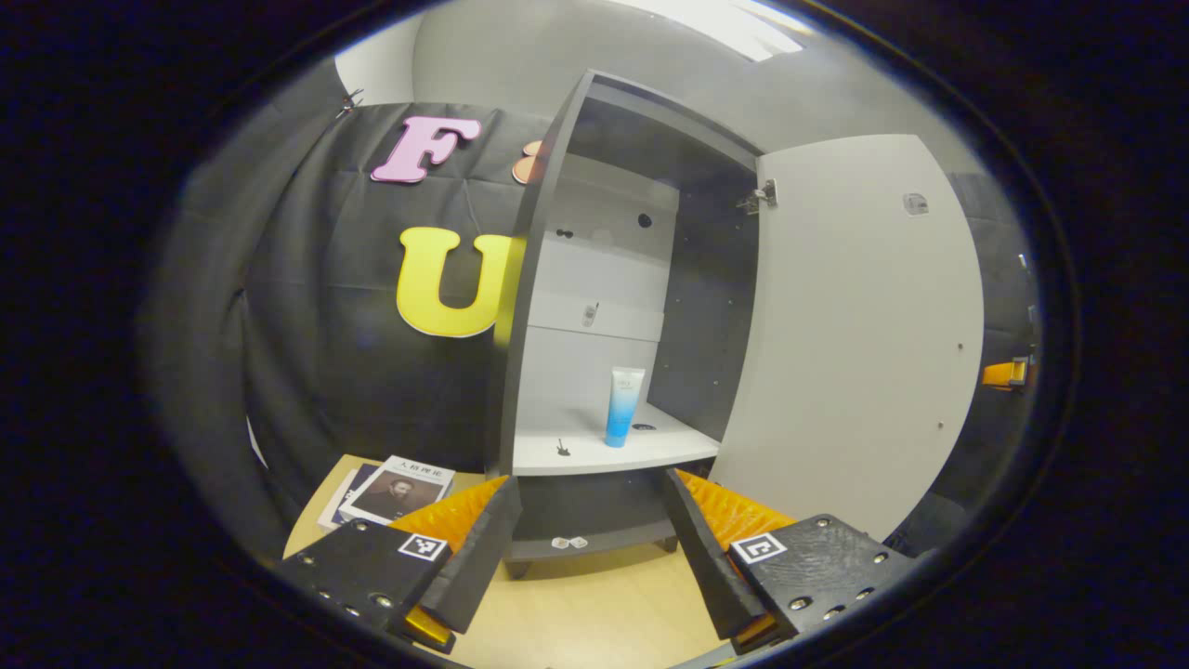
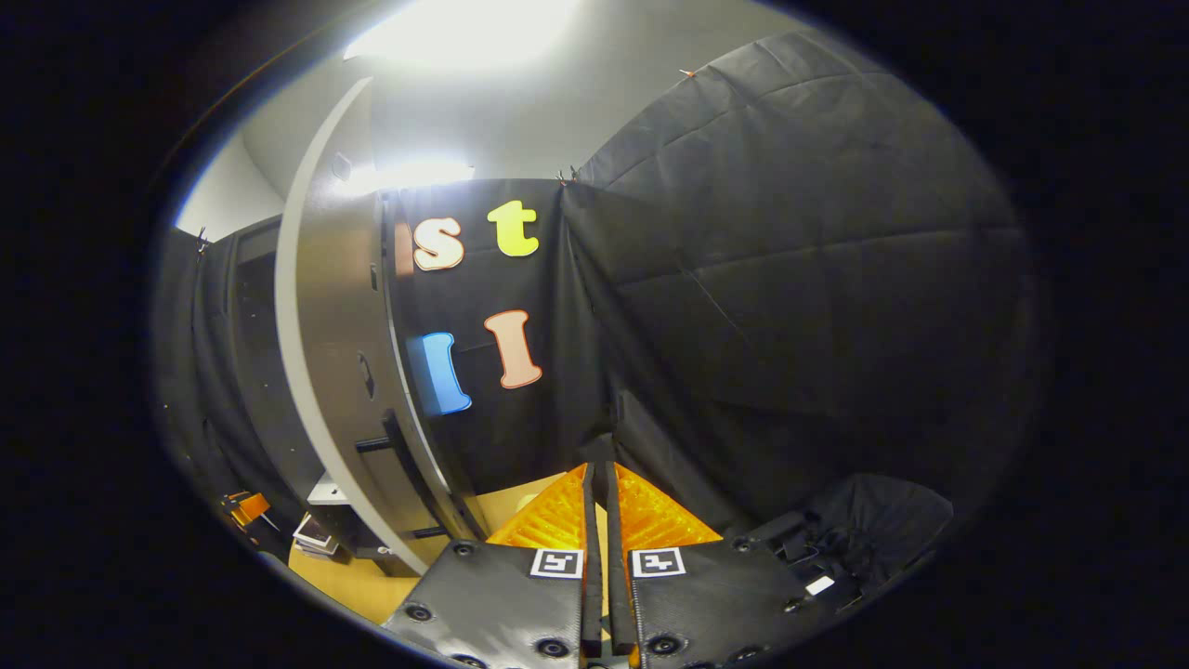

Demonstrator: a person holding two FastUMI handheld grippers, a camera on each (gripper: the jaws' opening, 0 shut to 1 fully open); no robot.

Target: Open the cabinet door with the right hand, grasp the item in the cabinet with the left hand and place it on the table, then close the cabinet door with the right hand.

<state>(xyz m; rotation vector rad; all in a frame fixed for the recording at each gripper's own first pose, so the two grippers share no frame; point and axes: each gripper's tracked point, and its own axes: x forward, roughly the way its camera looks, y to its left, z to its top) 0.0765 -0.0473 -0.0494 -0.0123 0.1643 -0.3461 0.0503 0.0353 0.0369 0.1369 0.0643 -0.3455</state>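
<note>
While the door stands open in the left gripper view, the left gripper gapes empty; the tube stands upright on the shelf at twelve o'clock. Right gripper view: the right gripper seems closed on nothing, the door's handle at nine o'clock.

Bright ceiling light glares strongly at the top in the right gripper view. The cabinet door is evenly lit, sharp, but its straight edges bend from fisheye distortion.

Open way to shelf between cabinet side and door.
</note>
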